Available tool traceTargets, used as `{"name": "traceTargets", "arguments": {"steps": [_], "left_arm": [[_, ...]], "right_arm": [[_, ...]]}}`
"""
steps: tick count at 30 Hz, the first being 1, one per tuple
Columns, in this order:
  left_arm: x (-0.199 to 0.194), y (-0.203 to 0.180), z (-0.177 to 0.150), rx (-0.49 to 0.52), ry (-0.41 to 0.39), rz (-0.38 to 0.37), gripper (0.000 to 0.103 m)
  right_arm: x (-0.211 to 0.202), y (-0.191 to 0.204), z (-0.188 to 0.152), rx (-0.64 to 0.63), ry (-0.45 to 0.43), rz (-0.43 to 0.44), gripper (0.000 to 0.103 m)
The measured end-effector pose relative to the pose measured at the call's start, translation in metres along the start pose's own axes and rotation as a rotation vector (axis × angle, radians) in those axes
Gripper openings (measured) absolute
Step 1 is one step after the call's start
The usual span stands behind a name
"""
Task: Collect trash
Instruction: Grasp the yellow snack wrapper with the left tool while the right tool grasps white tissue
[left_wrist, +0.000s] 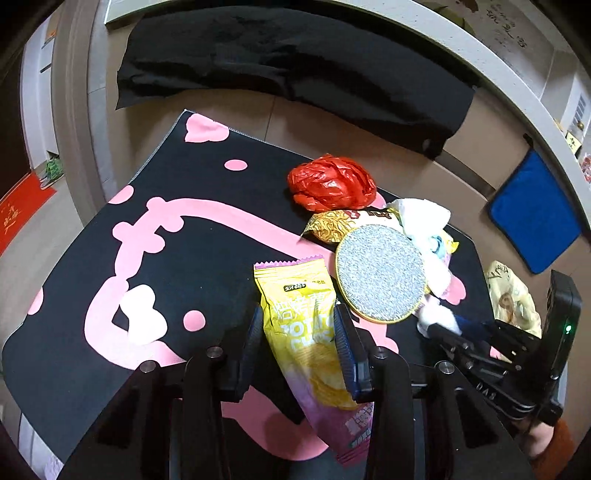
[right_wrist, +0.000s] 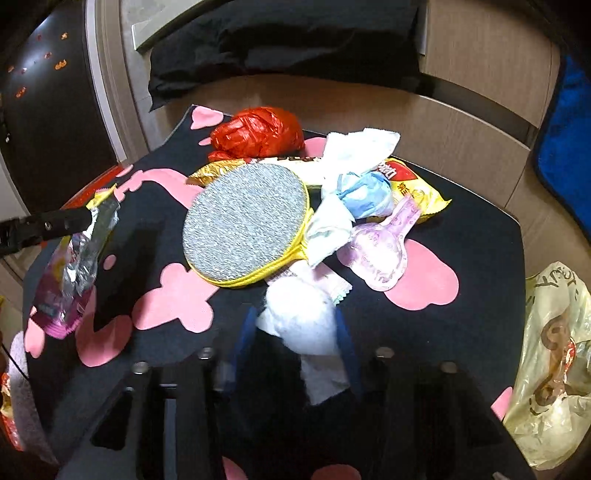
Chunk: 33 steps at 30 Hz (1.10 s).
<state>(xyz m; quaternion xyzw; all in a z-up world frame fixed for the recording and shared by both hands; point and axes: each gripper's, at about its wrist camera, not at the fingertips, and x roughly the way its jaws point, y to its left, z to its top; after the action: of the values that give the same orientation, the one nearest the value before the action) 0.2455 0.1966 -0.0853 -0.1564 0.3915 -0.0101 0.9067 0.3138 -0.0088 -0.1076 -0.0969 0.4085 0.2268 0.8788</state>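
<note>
We see the counter (left_wrist: 74, 332) under a black mat with pink shapes (left_wrist: 207, 177), with a black cloth (left_wrist: 295, 66) on the floor beyond it and a pale yellow plastic bag (right_wrist: 554, 362) hanging off its right side. Trash sits heaped at the mat's far right: a crumpled red plastic bag (left_wrist: 330, 182), a gold snack wrapper (right_wrist: 417, 184), white tissue (right_wrist: 362, 147) and a round grey scrubbing pad with a yellow rim (left_wrist: 380, 273). Our left gripper (left_wrist: 299, 325) pinches a yellow chip packet (left_wrist: 303, 306) between its pads, lifted off the mat. Our right gripper (right_wrist: 295, 328) has a white paper wad (right_wrist: 303, 314) between its fingers at the near edge of the heap, and we cannot tell whether the pads press on it
</note>
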Motion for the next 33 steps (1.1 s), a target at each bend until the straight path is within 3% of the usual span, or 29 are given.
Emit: {"name": "traceTargets", "arguments": {"steps": [2, 8, 25, 27, 29, 33], "left_arm": [[-0.002, -0.003, -0.002, 0.004, 0.002, -0.007, 0.04], [-0.008, -0.016, -0.006, 0.034, -0.006, -0.018, 0.04], [-0.033, -0.047, -0.011, 0.14, -0.062, -0.006, 0.04], [-0.032, -0.047, -0.011, 0.141, -0.06, -0.002, 0.04], [-0.031, -0.046, -0.011, 0.142, -0.057, 0.002, 0.04], [-0.024, -0.042, -0.012, 0.139, -0.04, 0.007, 0.04]], "right_arm": [[-0.008, 0.001, 0.001, -0.007, -0.017, -0.005, 0.023], [-0.036, 0.004, 0.006, -0.034, -0.067, -0.023, 0.018], [-0.066, -0.012, -0.012, 0.026, -0.104, 0.018, 0.016], [-0.065, -0.014, -0.015, 0.033, -0.107, 0.012, 0.02], [-0.063, -0.014, -0.018, 0.024, -0.104, 0.003, 0.04], [-0.055, -0.016, -0.022, 0.01, -0.086, 0.023, 0.043]]}}
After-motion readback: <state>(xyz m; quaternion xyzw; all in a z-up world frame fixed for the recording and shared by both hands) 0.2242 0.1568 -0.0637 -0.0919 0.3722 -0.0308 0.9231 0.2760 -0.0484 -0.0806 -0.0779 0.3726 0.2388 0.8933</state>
